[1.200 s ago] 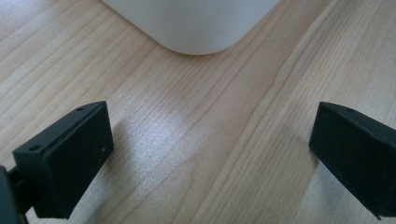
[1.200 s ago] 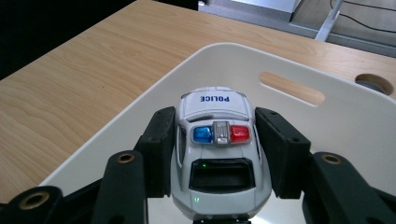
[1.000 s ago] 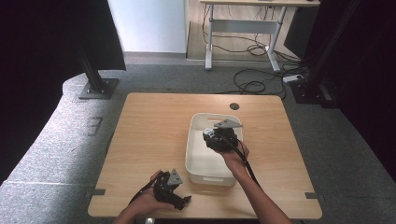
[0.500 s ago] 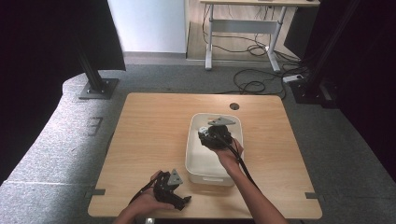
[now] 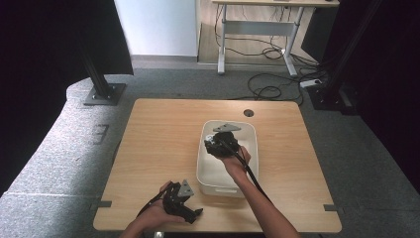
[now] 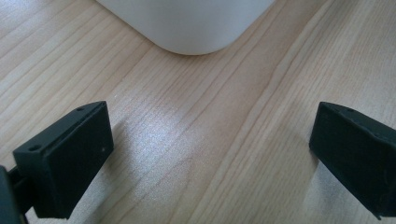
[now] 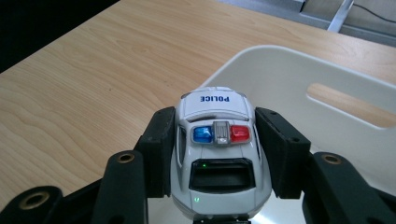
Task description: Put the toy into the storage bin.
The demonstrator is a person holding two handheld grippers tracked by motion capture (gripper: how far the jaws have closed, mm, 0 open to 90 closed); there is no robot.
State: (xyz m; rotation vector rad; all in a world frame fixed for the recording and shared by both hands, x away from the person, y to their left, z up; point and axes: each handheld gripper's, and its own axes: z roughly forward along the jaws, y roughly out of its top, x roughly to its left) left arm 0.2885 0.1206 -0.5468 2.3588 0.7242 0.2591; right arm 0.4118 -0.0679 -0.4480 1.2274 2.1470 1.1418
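High view: right gripper (image 5: 219, 144) hovering over white tub (image 5: 250, 134) on wooden table (image 5: 158, 134); left gripper (image 5: 190, 214) resting near table's front edge, just beside tub.

Left gripper view: jaws standing wide apart, nothing between them, tub corner (image 6: 187, 28) lying ahead.

Right gripper view: jaws clamping toy police car (image 7: 218, 149) by its sides, above tub rim (image 7: 280, 58).

White police car (image 7: 218, 140), blue/red lightbar; white bin (image 5: 247, 130); blk tongs (image 7: 217, 119).
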